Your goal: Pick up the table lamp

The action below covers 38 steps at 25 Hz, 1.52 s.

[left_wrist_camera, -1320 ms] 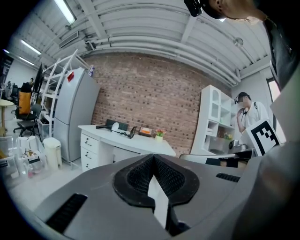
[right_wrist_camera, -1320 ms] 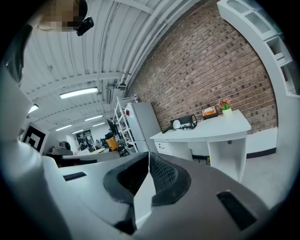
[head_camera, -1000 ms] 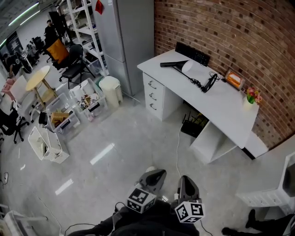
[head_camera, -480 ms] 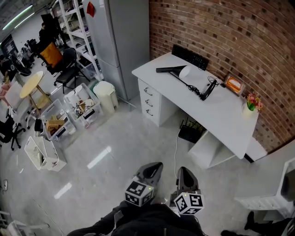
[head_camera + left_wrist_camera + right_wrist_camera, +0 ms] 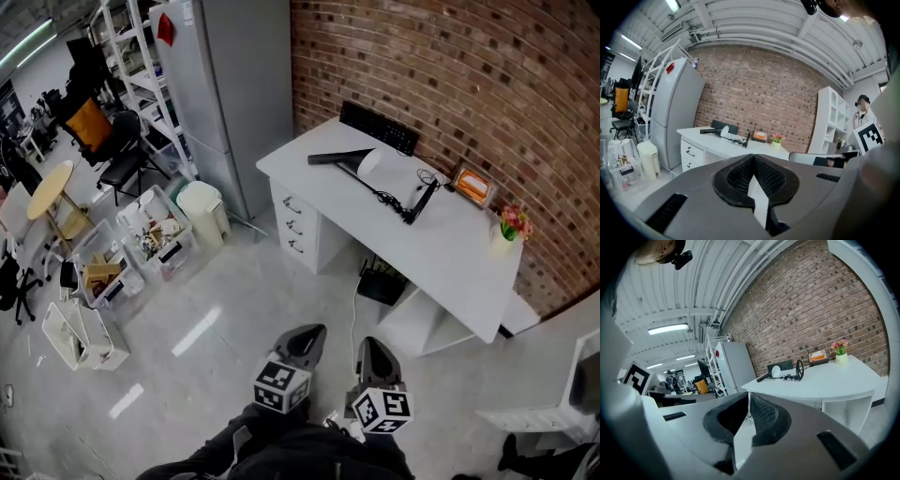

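Observation:
The table lamp [image 5: 375, 184] is black and lies flat on the white desk [image 5: 450, 253] by the brick wall, its head toward the left and its ring-shaped base [image 5: 419, 200] toward the right. It also shows far off in the left gripper view as the lamp [image 5: 733, 137] and in the right gripper view as the lamp [image 5: 785, 373]. My left gripper [image 5: 308, 332] and right gripper [image 5: 368, 344] hang side by side over the floor, well short of the desk. Both are shut with nothing in them, as their own views show: left gripper [image 5: 753, 158], right gripper [image 5: 748, 397].
On the desk are a black keyboard [image 5: 379, 127], an orange box [image 5: 472, 185] and a small flower pot [image 5: 509, 225]. A tall grey cabinet [image 5: 220, 84], a white bin [image 5: 202, 211] and storage crates [image 5: 150, 234] stand left of it. A white shelf unit [image 5: 553, 403] is at the right.
The view has advanced across the floor toward the desk, which now sits nearer and more central. Both grippers stayed shut and side by side.

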Each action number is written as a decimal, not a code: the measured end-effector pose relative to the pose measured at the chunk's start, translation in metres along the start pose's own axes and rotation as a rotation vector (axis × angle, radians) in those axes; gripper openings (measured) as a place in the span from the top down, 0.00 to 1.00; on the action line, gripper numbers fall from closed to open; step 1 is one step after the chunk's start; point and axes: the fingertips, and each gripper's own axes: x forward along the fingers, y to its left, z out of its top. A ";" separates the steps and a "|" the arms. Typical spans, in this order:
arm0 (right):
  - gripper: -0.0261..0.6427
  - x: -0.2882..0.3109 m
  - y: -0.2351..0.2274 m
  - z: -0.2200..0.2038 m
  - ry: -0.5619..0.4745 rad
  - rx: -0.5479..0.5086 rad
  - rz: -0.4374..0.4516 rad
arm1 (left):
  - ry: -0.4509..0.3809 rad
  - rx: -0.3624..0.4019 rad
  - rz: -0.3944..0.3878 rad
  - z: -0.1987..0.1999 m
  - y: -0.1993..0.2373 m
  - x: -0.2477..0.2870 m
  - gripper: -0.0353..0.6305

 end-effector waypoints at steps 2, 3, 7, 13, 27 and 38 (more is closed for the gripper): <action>0.94 0.011 0.000 0.000 0.009 -0.003 -0.006 | 0.006 -0.008 -0.013 0.003 0.007 0.008 0.94; 0.94 0.016 0.001 0.000 0.013 -0.003 -0.008 | 0.008 -0.010 -0.018 0.004 0.011 0.011 0.94; 0.94 0.038 0.001 0.001 0.028 0.004 -0.024 | 0.019 -0.016 -0.041 0.010 0.025 0.026 0.94; 0.94 0.072 0.006 -0.004 0.036 0.044 -0.054 | 0.023 -0.024 -0.056 0.018 0.054 0.041 0.94; 0.94 0.102 0.032 -0.029 0.052 0.131 -0.014 | 0.063 -0.062 -0.074 0.000 0.082 0.042 0.94; 0.94 0.113 0.032 -0.026 0.058 0.153 -0.006 | 0.080 -0.084 -0.064 0.002 0.093 0.053 0.94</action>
